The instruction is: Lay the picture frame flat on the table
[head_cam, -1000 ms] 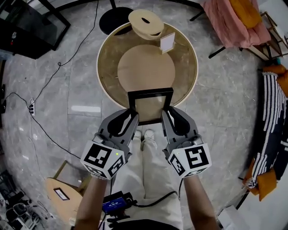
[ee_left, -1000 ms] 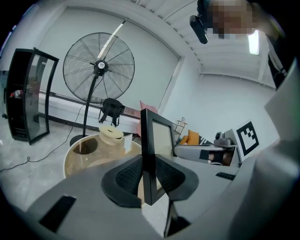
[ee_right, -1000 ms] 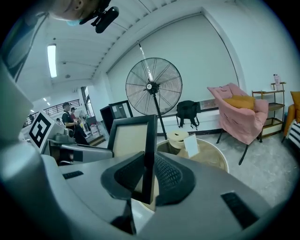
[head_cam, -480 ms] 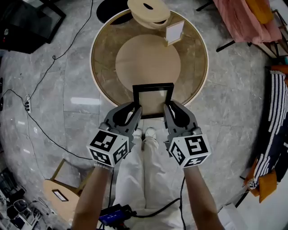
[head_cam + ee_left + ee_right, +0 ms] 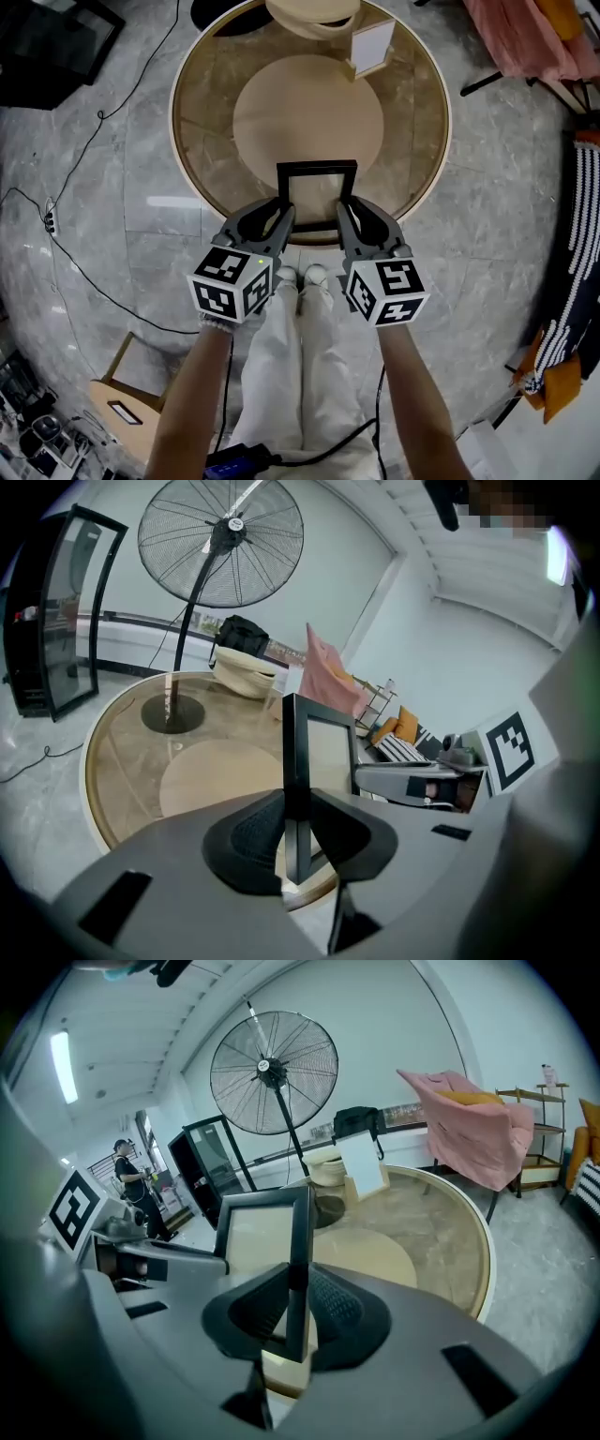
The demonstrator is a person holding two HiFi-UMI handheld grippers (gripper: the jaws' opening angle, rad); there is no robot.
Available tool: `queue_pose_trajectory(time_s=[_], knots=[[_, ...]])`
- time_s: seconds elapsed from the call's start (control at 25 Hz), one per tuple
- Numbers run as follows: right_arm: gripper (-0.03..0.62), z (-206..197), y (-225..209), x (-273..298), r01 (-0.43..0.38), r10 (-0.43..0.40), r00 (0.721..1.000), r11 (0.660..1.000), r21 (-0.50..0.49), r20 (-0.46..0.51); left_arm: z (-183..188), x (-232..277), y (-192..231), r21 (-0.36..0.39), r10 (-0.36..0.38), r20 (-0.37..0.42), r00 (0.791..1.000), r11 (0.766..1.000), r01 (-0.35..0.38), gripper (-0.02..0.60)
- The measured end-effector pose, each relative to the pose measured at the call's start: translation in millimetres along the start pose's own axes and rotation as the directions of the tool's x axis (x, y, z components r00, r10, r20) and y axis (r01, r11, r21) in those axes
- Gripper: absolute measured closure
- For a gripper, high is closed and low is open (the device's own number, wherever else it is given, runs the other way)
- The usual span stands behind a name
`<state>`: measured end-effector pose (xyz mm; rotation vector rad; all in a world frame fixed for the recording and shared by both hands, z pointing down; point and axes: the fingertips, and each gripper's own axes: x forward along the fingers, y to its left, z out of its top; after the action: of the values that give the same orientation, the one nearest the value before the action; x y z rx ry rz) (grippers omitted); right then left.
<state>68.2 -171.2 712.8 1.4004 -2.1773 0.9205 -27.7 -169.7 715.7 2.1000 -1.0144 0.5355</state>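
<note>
A black picture frame [image 5: 317,169] with a pale panel hangs over the near rim of the round glass table [image 5: 202,112]. My left gripper [image 5: 285,217] is shut on the frame's left side bar [image 5: 292,789]. My right gripper [image 5: 341,216] is shut on the frame's right side bar [image 5: 298,1269]. In both gripper views the frame stands upright between the jaws, lifted off the tabletop. The frame's lower edge is hidden behind the grippers in the head view.
On the table's far side sit a round wooden lidded piece [image 5: 311,14] and a small white card frame [image 5: 372,45]. A pedestal fan [image 5: 274,1065] stands beyond the table. A pink-draped chair [image 5: 466,1127] is at the right, a black glass cabinet [image 5: 52,611] at the left.
Both grippers, still holding the frame, have moved forward, so the frame now sits further over the table. The head camera has tilted, bringing the table nearer.
</note>
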Motion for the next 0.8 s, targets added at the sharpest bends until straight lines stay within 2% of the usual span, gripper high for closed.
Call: queue_pose_trajectory(time_s=[0.36, 0.6, 0.8], knots=[[0.511, -18, -18, 32, 0.011, -0.009, 0.999, 0.999, 0.048, -0.040, -16, 35, 24, -0.021, 0.036, -0.044, 0.998, 0.999, -0.037, 0.479], [0.511, -23, -26, 48, 0.032, -0.029, 0.998, 0.998, 0.060, -0.062, -19, 50, 34, 0.002, 0.076, -0.078, 0.994, 0.997, -0.076, 0.476], [0.511, -30, -29, 55, 0.057, -0.053, 0.995, 0.998, 0.037, -0.087, -22, 57, 40, 0.044, 0.136, -0.103, 0.985, 0.990, -0.132, 0.480]])
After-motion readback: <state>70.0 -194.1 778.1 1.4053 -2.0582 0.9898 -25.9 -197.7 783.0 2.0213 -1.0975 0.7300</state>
